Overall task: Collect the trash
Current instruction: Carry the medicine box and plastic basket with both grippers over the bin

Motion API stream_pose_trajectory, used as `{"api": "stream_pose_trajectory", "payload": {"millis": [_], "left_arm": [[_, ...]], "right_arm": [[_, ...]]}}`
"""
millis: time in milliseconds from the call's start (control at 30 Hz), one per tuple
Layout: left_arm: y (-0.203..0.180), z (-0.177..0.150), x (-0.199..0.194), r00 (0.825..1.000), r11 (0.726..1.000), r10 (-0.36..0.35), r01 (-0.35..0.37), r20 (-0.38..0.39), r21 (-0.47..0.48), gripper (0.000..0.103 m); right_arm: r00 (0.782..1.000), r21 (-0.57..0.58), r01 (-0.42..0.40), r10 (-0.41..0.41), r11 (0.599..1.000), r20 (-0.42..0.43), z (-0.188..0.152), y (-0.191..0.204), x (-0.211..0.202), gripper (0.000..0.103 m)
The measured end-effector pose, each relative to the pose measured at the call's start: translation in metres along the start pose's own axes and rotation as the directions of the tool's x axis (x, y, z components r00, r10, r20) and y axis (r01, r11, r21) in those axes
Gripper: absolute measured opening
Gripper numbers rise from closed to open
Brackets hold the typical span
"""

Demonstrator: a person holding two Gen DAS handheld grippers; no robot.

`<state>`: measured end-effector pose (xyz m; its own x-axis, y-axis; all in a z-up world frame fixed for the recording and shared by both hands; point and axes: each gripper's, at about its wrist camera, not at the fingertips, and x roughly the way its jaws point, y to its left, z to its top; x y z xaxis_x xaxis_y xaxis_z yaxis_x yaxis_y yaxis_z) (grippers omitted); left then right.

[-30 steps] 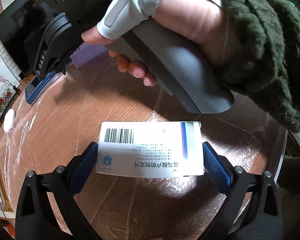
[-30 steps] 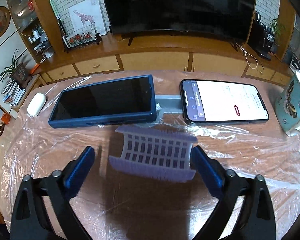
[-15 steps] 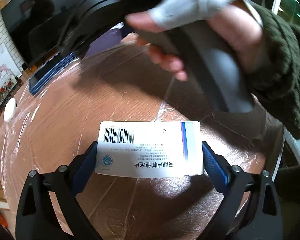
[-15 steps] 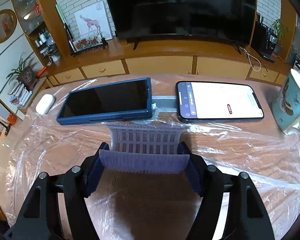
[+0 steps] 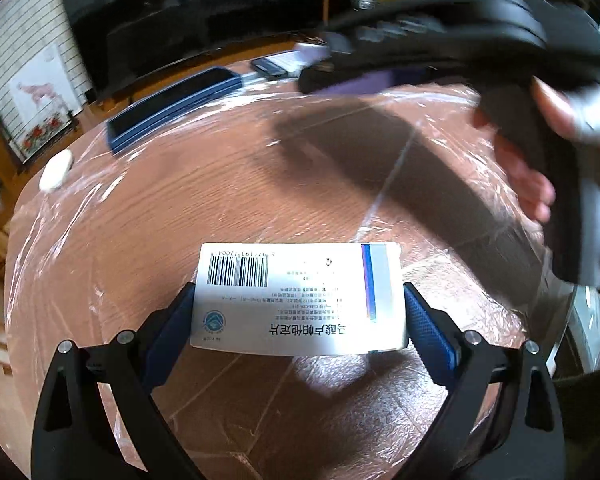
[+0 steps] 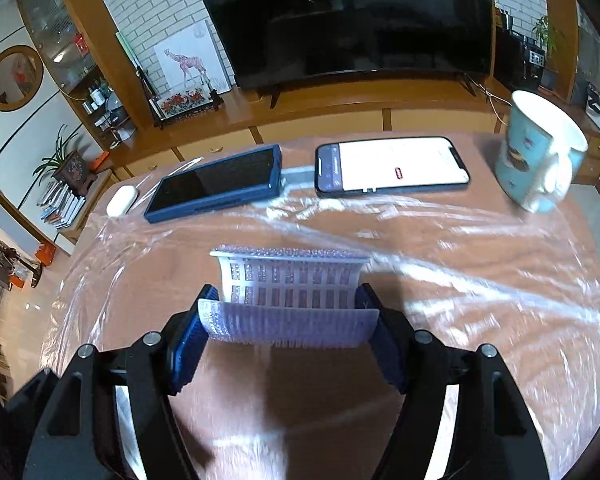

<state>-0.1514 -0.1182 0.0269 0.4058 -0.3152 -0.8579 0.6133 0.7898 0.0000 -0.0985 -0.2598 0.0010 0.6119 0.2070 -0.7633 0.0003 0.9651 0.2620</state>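
Round wood table (image 6: 480, 280) under crinkly plastic wrap, TV unit behind. Your left gripper (image 5: 298, 320) has its jaws clamped on the box (image 5: 300, 300), with bare tabletop out to the 9 o'clock edge. Your right gripper (image 6: 288, 320) is pinching the basket (image 6: 290, 292). Tablet (image 6: 220, 184), phone (image 6: 392, 166) and mug (image 6: 540, 152) line the 12 o'clock edge.

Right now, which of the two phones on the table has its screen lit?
The black phone, lying nearer the mug, shows a bright white screen. The phone in the blue case, nearer the white earbud case, is dark.
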Motion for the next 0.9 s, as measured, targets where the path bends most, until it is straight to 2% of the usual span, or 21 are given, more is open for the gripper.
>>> {"api": "stream_pose_trajectory", "payload": {"millis": [300,633,900], "left_arm": [[0.015,-0.01,-0.008,0.999,0.989,0.042,-0.039,0.018,-0.142,0.098],[0.004,-0.019,-0.033,0.996,0.978,0.072,-0.059,0.055,-0.199,0.098],[-0.012,-0.037,-0.058,0.993,0.976,0.079,-0.061,0.082,-0.21,0.098]], "right_arm": [[1.0,-0.016,-0.012,0.012,1.0,-0.005,-0.041,-0.007,-0.037,0.07],[0.997,-0.031,-0.072,0.072,0.997,-0.004,-0.081,-0.013,-0.082,0.07],[0.995,-0.069,-0.101,0.101,0.993,-0.006,-0.109,-0.01,-0.111,0.07]]}}
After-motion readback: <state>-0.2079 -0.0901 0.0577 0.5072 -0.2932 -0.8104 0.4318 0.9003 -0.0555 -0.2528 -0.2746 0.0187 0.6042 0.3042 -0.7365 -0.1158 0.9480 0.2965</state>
